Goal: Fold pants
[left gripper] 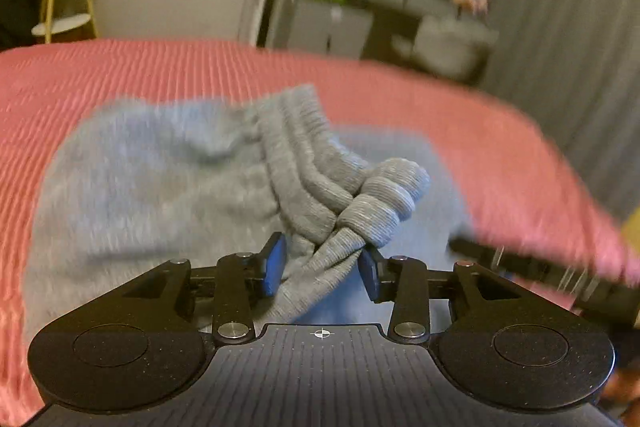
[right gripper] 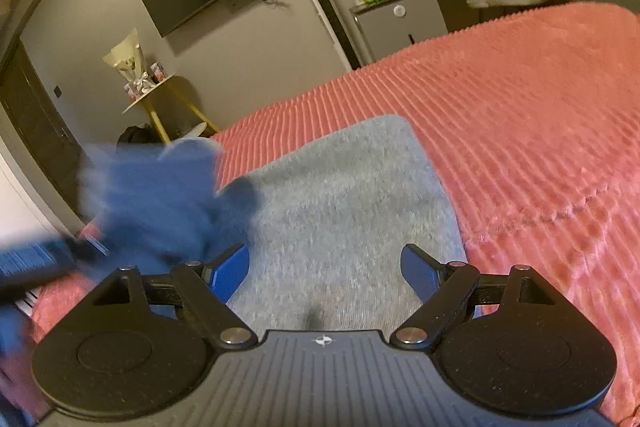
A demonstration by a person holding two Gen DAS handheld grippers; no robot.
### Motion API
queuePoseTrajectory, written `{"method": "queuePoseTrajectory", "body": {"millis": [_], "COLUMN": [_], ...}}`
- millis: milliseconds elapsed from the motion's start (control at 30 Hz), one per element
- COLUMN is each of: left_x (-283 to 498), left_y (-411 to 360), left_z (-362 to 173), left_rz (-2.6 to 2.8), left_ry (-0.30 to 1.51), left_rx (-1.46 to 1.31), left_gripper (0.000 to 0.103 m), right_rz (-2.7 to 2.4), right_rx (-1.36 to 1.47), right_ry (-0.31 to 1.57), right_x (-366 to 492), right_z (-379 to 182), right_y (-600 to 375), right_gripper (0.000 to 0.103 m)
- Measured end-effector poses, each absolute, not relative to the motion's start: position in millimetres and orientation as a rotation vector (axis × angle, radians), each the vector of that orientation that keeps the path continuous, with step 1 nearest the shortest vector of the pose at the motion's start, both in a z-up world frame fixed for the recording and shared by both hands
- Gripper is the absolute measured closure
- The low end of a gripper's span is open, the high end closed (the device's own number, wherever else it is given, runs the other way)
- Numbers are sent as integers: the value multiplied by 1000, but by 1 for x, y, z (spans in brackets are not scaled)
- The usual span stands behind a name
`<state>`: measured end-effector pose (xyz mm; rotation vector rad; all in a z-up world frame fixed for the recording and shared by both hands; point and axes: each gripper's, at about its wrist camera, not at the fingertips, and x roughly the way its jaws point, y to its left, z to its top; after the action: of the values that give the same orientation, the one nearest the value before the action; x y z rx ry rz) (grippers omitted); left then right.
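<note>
Two hand-held grippers work over one pair of soft grey-blue knitted pants [left gripper: 160,179], which lies on the bed with the ribbed coral-pink bedspread [left gripper: 120,75]. Taking the pants as the landmark and going left to right: the left hand-held gripper [left gripper: 322,265] sits at the near edge of the pants, its blue pads clamped on a bunched, ribbed band of the fabric [left gripper: 360,211] — a cuff or the waistband, I cannot tell which. That band rises in thick rolls from the pads and trails back across the flat part of the pants, so one end appears lifted and carried over the rest. The picture is smeared around it, which fits a fold under way.

Further right, the right hand-held gripper [right gripper: 326,271] hovers above the near end of a flat, smooth rectangle of the same pants [right gripper: 340,195]; its jaws stand wide apart, with nothing between them. At the left of that view a blurred mass of blue-grey fabric [right gripper: 160,195] hangs above the flat layer, near the left side of the pants.

Judging by this, the pants look already laid flat and probably doubled lengthwise — the flat part has neat, straight edges. What remains, as far as I can tell, is to lay the lifted end down on the flat layer, let go, and smooth the stack.
</note>
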<state>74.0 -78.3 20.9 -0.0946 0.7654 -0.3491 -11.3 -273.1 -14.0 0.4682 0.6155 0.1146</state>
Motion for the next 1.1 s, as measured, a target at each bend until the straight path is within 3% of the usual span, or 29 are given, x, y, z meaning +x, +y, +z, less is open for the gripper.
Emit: {"method": "queuePoseTrajectory", "body": {"millis": [100, 200, 300, 567, 700, 833, 900, 1100], "left_x": [65, 54, 44, 29, 26, 23, 20, 19], "left_y": [-66, -36, -4, 30, 41, 44, 44, 25], "left_z": [17, 21, 24, 10, 16, 11, 8, 9], "left_rz": [-373, -410, -354, 9, 13, 22, -18, -194], "left_ry": [760, 768, 751, 834, 813, 836, 863, 905], "left_rx": [-102, -341, -476, -412, -392, -342, -373, -339], "left_gripper": [51, 27, 26, 27, 26, 27, 27, 26], "right_rz": [163, 265, 372, 378, 400, 355, 335, 395], "right_rx": [503, 574, 660, 894, 844, 730, 681, 706], "right_ry": [655, 712, 770, 875, 924, 1007, 980, 826], "right_x": [-8, -1, 9, 51, 79, 101, 103, 86], "right_z": [-18, -23, -28, -47, -37, -38, -33, 16], "right_y": [-273, -272, -269, -265, -241, -211, -202, -191], "right_gripper": [19, 19, 19, 19, 21, 37, 52, 60]}}
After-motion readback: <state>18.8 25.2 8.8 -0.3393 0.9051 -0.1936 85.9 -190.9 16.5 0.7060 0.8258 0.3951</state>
